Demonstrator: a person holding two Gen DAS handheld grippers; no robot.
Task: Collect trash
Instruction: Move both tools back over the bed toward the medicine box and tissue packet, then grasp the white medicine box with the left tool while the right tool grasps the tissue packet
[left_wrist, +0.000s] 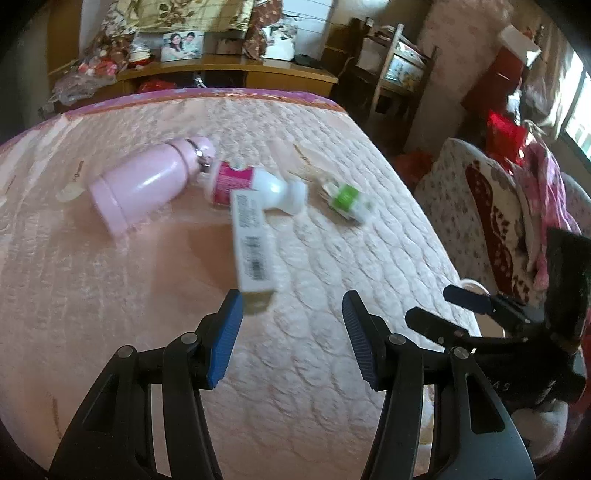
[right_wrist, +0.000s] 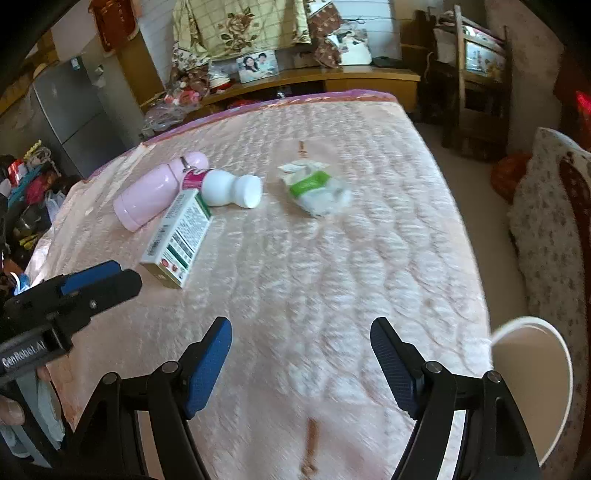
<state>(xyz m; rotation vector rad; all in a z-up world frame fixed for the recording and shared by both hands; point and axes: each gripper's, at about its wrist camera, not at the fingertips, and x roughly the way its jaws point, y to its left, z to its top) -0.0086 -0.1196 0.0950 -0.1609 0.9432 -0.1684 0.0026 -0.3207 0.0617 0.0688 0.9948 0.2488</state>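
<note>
On the pink quilted bed (left_wrist: 332, 258) lie a pink flask (left_wrist: 147, 184), a white bottle with a pink label (left_wrist: 258, 186), a white cardboard box (left_wrist: 255, 243) and a crumpled white-and-green wrapper (left_wrist: 345, 199). My left gripper (left_wrist: 291, 339) is open and empty, its left pad close to the box's near end. My right gripper (right_wrist: 301, 365) is open and empty over bare quilt, well short of the box (right_wrist: 177, 240), bottle (right_wrist: 232, 190), flask (right_wrist: 155, 192) and wrapper (right_wrist: 314, 188). Each gripper shows in the other's view, the right one (left_wrist: 461, 306) and the left one (right_wrist: 99, 280).
A white bin rim (right_wrist: 535, 369) stands off the bed's near right corner. A patterned cushion (left_wrist: 480, 206) and red bags lie to the right. A wooden shelf (left_wrist: 229, 70) with a photo frame runs behind the bed. A chair (right_wrist: 476, 92) stands at the back right.
</note>
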